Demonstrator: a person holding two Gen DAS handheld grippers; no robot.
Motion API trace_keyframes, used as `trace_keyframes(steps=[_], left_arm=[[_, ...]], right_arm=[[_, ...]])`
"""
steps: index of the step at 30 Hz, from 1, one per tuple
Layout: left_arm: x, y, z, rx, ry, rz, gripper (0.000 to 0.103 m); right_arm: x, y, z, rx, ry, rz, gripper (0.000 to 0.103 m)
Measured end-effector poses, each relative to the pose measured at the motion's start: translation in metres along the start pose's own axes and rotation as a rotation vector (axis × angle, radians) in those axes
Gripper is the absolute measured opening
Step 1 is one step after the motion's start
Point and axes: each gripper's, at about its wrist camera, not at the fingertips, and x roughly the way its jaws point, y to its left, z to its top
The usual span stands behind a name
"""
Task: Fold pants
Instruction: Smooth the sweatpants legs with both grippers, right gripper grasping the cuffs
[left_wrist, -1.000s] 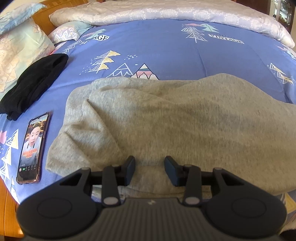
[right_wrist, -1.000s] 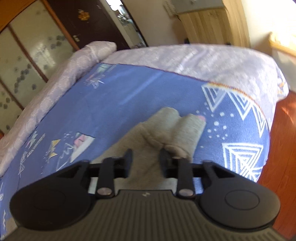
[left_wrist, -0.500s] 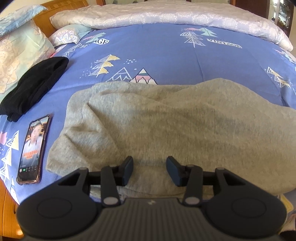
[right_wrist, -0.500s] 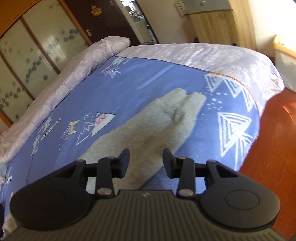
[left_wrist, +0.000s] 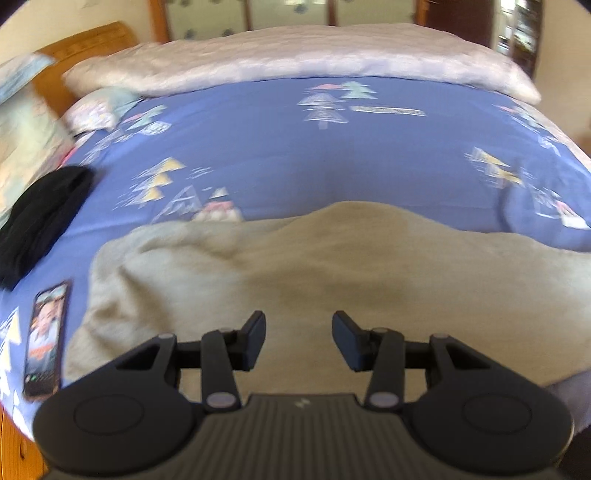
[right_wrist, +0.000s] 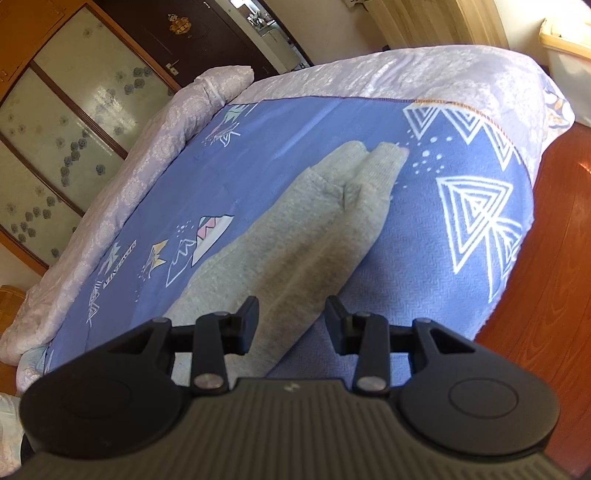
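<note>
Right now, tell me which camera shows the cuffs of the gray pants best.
The right wrist view: both leg cuffs lie sharp, side by side on the blue bedspread. The left wrist view shows only the blurred wide end of the pants.

You see grey pants (left_wrist: 332, 266) on blue bedspread (left_wrist: 295, 155) printed with white, yellow, pink triangle trees. Your grippers: both matte black, left (left_wrist: 298, 334), right (right_wrist: 291, 325). Black garment (left_wrist: 40, 214) at left. Pale lilac floral quilt (right_wrist: 424, 77). Reddish-brown wood floor (right_wrist: 554, 266).
</note>
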Motion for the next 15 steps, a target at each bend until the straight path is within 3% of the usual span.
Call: trace_keyframes(steps=[7, 12, 15], left_arm=[[0.013, -0.07, 0.001, 0.107, 0.04, -0.111, 0.042], [0.026, -0.097, -0.015, 0.151, 0.112, -0.108, 0.042], [0.034, -0.096, -0.022, 0.138, 0.152, -0.093, 0.042]], right_arm=[[-0.003, -0.008, 0.002, 0.034, 0.017, 0.037, 0.043], [0.007, -0.001, -0.009, 0.041, 0.118, 0.061, 0.043], [0.012, 0.016, -0.018, -0.037, 0.162, 0.043, 0.043]])
